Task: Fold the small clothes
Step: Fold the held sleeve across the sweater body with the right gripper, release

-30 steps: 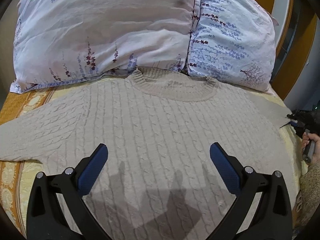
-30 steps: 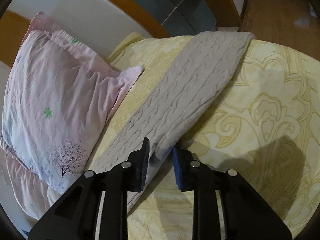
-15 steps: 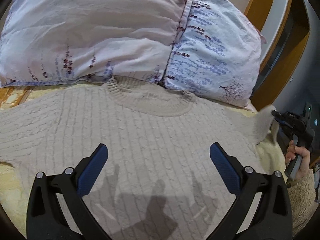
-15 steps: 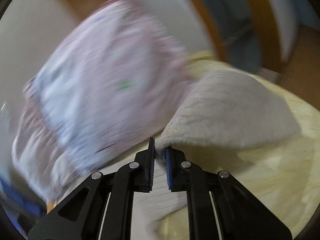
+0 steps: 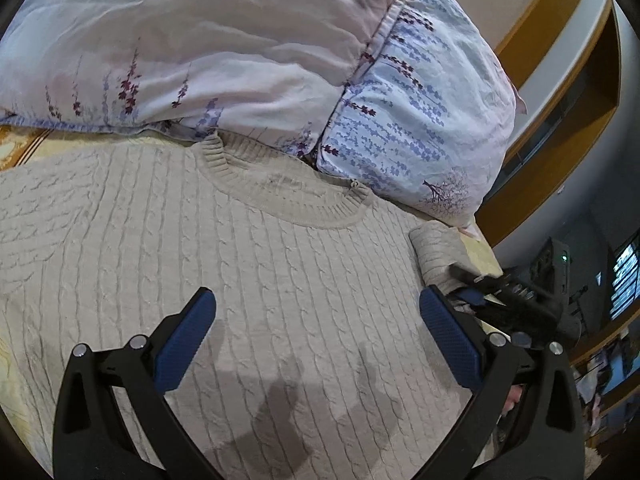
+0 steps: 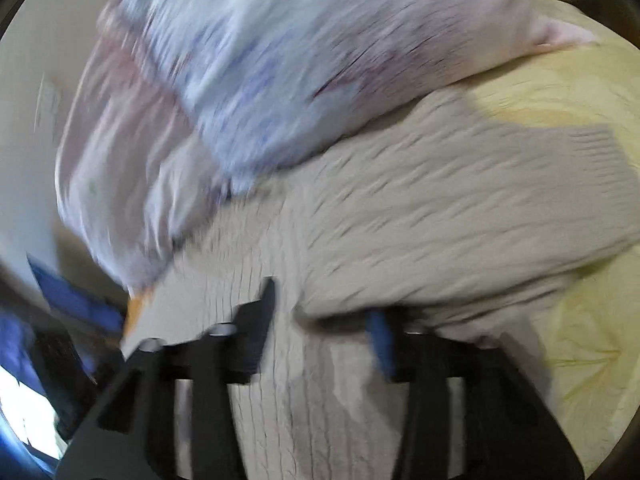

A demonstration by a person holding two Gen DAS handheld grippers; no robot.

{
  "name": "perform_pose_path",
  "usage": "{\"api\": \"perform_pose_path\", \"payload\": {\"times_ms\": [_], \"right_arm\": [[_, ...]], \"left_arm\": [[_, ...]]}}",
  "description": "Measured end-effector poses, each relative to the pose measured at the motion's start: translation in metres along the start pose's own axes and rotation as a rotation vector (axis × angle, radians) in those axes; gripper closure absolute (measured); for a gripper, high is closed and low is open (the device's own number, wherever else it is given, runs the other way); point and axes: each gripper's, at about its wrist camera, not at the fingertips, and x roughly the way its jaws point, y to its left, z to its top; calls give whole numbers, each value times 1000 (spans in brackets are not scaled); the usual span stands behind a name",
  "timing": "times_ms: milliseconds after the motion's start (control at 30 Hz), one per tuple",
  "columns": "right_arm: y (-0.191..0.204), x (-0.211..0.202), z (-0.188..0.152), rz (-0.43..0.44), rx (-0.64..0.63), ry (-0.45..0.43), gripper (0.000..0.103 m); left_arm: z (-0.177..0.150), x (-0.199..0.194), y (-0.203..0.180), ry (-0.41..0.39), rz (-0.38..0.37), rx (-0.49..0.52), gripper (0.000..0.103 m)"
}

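Note:
A beige cable-knit sweater (image 5: 256,280) lies flat on the bed, collar toward the pillows. My left gripper (image 5: 316,332) is wide open and empty, hovering over the sweater's chest. The right sleeve (image 5: 436,256) is folded in over the sweater's right edge. My right gripper (image 6: 324,312) has its fingers apart over the sweater, with the sleeve (image 6: 480,208) lying just ahead of them; this view is motion-blurred. The right gripper also shows at the right edge of the left wrist view (image 5: 500,300).
Two floral pillows (image 5: 240,40) lie at the head of the bed, touching the collar. The yellow patterned bedsheet (image 6: 568,360) shows to the right. A wooden bed frame (image 5: 540,160) and dark room furniture are at the far right.
My right gripper carried the right sleeve inward over the sweater body and opened, letting the sleeve go. My left gripper shifted right and closer to the pillows, staying open.

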Motion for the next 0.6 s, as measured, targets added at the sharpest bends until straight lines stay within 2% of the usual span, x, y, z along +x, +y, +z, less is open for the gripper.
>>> {"api": "perform_pose_path", "payload": {"times_ms": [200,367,433,500,600], "right_arm": [[-51,-28,21,-29,241,-113,53],[-70,-41,24,-96,331,-189,56],[-78,-43,27,-150,358,-202,67],[-78,-44,29,-208,341,-219,87],[-55,-49,34,-276,201,-274,93]], "left_arm": [[5,3,10,18,-39,-55,4],[8,8,18,37,-53,-100,10],[10,9,21,44,-48,-110,13],[12,9,25,42,-54,-121,15],[15,7,34,38,-63,-153,16]]}}
